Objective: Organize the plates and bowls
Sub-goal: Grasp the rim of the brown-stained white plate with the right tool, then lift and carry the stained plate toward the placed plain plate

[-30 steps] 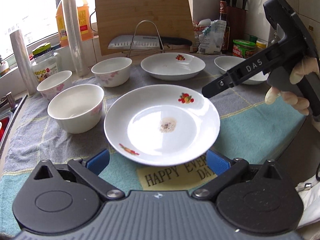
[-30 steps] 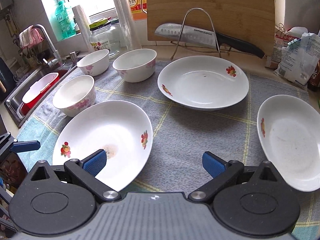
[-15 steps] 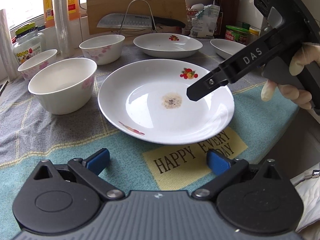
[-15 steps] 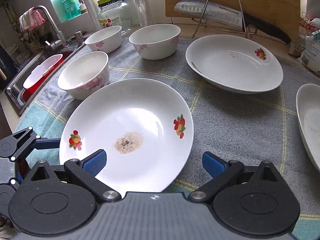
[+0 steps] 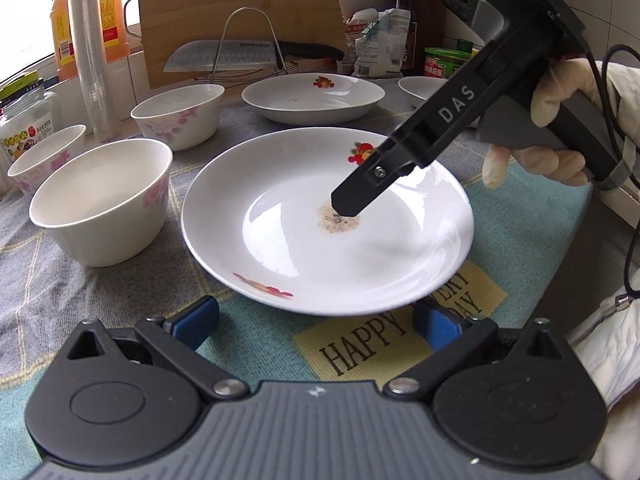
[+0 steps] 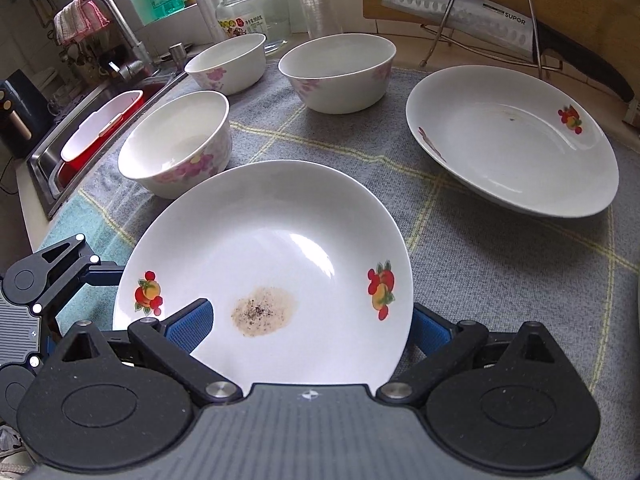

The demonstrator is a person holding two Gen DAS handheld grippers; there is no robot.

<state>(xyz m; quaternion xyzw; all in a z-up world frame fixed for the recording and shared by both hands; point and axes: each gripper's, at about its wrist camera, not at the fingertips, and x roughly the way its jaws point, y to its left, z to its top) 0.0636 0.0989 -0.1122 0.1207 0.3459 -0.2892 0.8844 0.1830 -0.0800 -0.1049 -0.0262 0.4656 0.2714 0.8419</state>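
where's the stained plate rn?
The stained plate lies on the cloth at the near edge in both wrist views, just ahead of the left gripper, with a bowl beside it on the sink side.

Both wrist cameras sit low and close to the stained plate point(image 5: 328, 220) point(image 6: 264, 272), facing it from neighbouring sides.

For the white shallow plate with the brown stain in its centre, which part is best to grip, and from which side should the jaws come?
Grip the thin raised rim of the white shallow plate with the brown stain, not its wide centre. The rim lifts off the grey checked cloth, leaving room for one jaw beneath. Come in low from the near right edge, where the right gripper already straddles it, jaws open. The white floral bowl crowds the far left.
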